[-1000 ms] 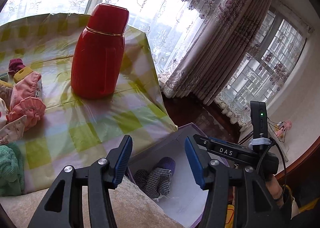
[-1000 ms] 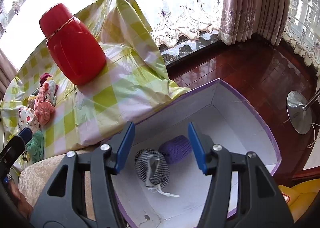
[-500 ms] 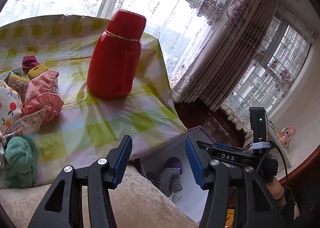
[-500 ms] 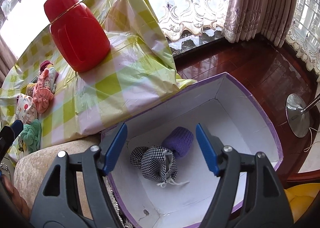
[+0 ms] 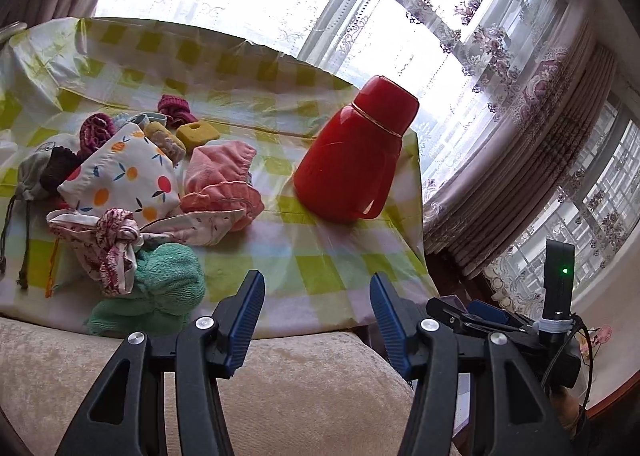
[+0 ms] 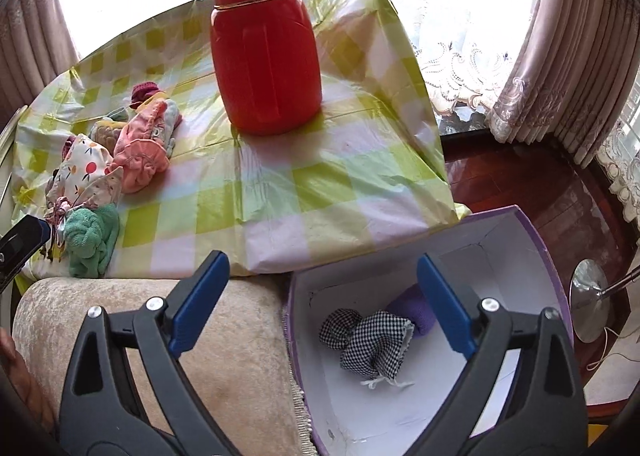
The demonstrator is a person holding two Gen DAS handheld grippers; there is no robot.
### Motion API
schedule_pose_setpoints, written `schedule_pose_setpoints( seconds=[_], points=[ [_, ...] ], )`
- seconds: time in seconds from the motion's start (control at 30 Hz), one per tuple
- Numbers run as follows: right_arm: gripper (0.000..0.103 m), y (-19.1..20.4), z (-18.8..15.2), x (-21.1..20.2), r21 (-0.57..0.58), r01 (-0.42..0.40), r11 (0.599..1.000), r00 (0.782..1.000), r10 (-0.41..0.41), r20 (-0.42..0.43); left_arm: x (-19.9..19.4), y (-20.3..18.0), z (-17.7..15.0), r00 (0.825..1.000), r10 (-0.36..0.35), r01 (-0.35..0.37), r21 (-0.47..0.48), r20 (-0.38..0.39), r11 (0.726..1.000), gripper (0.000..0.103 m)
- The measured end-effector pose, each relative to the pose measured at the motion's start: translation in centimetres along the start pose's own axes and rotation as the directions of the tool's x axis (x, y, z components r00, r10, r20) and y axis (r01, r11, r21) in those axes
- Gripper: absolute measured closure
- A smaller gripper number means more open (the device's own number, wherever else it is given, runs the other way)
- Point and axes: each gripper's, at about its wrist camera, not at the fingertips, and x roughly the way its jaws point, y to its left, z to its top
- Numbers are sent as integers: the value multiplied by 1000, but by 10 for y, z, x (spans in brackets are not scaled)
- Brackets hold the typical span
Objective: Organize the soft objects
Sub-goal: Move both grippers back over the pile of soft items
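A pile of soft cloth items lies on the checked tablecloth at the left: a green towel [image 5: 160, 288], a fruit-print pouch [image 5: 124, 180], a pink cloth [image 5: 220, 180]. They also show in the right wrist view, with the green towel [image 6: 90, 238] nearest. A purple-rimmed white box [image 6: 516, 252] holds a black-and-white checked pouch [image 6: 372, 340] and a purple knit item [image 6: 416, 310]. My left gripper [image 5: 316, 320] is open and empty, over the beige cushion edge, right of the towel. My right gripper [image 6: 320, 300] is open and empty, above the box's left rim.
A tall red flask [image 5: 352, 156] stands on the tablecloth [image 5: 320, 260], also in the right wrist view [image 6: 264, 44]. A beige cushion [image 6: 224, 356] lies in front. Dark wood floor [image 6: 520, 176] and a lamp base [image 6: 590, 300] are to the right. Curtains hang behind.
Both grippers have swung left, from over the box toward the table. The cloth pile has come into fuller view. Both stay open and empty.
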Motion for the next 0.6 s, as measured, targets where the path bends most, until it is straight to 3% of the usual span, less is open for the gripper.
schedule_pose_setpoints(
  seconds=[0.33,0.43,0.6],
  points=[
    [6,81,13,8,-149,-161,976,987,162,-4,-33,83,1,988,150,-141,-176,36,974,47],
    [6,108,17,10,-190,-228,955,974,227,-26,-37,103,1,986,163,-151,-220,37,964,47],
    [6,153,16,23,-266,-271,925,963,263,-63,-33,121,4,986,166,-155,-258,21,954,47]
  ],
)
